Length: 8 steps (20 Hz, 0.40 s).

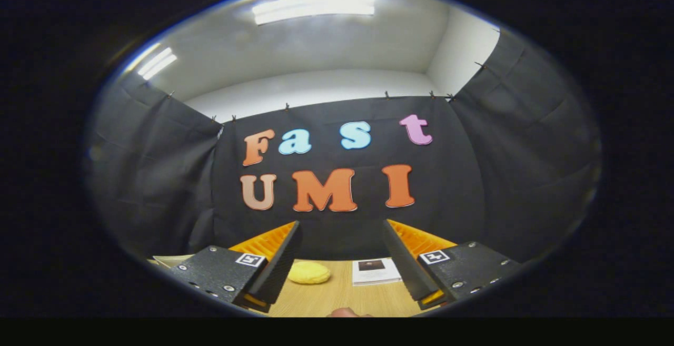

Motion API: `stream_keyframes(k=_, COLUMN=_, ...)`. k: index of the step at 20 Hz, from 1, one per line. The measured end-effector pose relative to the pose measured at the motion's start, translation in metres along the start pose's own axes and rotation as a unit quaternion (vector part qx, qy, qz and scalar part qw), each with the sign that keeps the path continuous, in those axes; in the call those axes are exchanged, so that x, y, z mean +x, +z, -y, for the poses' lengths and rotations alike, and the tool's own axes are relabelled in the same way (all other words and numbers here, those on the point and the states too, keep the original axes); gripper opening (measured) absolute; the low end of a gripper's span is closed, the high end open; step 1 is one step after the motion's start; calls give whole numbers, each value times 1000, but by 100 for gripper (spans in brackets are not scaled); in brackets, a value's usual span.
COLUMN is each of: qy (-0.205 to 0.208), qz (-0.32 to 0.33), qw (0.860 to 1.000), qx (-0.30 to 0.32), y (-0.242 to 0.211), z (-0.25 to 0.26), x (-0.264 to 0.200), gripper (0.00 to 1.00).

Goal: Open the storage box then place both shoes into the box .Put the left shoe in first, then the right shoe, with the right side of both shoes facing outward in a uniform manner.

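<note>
My claw hangs with its fingers spread apart, gripping nothing; between them, on the wooden table, lie a yellow lump and a printed card; I cannot see the storage box or shoes from here, so reaching ahead blind risks knocking these.

Black cloth walls, white ceiling, bright strip lights, wooden table

- You have a light wooden table ahead.
- On it you see a yellow rounded object.
- Just beside that lies a white printed card.
</note>
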<state>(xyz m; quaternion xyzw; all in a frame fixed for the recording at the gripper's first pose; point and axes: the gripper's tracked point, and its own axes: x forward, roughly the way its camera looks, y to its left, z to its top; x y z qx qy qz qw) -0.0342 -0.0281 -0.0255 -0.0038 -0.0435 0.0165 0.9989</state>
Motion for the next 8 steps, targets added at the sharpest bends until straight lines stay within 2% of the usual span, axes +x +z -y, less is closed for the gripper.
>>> stream_keyframes(k=8, qy=4, qz=-19, qw=1000, qx=-13, y=-3, z=-12, x=6, gripper=96)
